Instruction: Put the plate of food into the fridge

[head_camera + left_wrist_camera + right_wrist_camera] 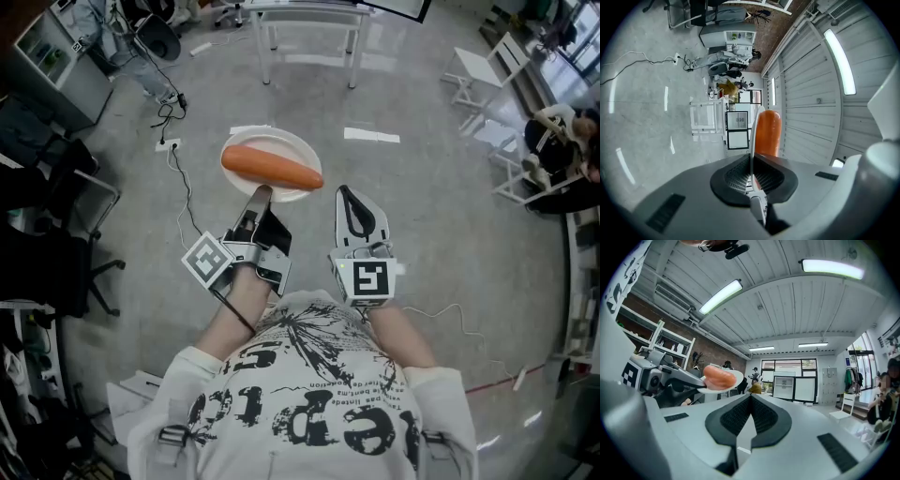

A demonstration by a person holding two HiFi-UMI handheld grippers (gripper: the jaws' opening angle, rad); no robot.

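A white plate (pixel 281 148) carries a long orange sausage (pixel 272 166) and hangs in the air in front of me, above the floor. My left gripper (pixel 260 195) is shut on the plate's near rim. In the left gripper view the plate (pixel 752 136) shows edge-on as a thin white line between the pressed pads, with the sausage (pixel 767 133) beyond it. My right gripper (pixel 352 201) is held beside it to the right, shut and empty. The right gripper view shows its jaw tips (pixel 751 397) meeting, with the plate (pixel 733 379), the sausage (pixel 718 377) and the left gripper (pixel 670 378) off to the left.
A white table (pixel 309 23) stands ahead and white chairs (pixel 483 70) are at the right, near a seated person (pixel 562 131). Cables (pixel 178 159) cross the floor at the left beside dark office chairs (pixel 56 225). Glass-door cabinets (pixel 792 387) stand at the far wall.
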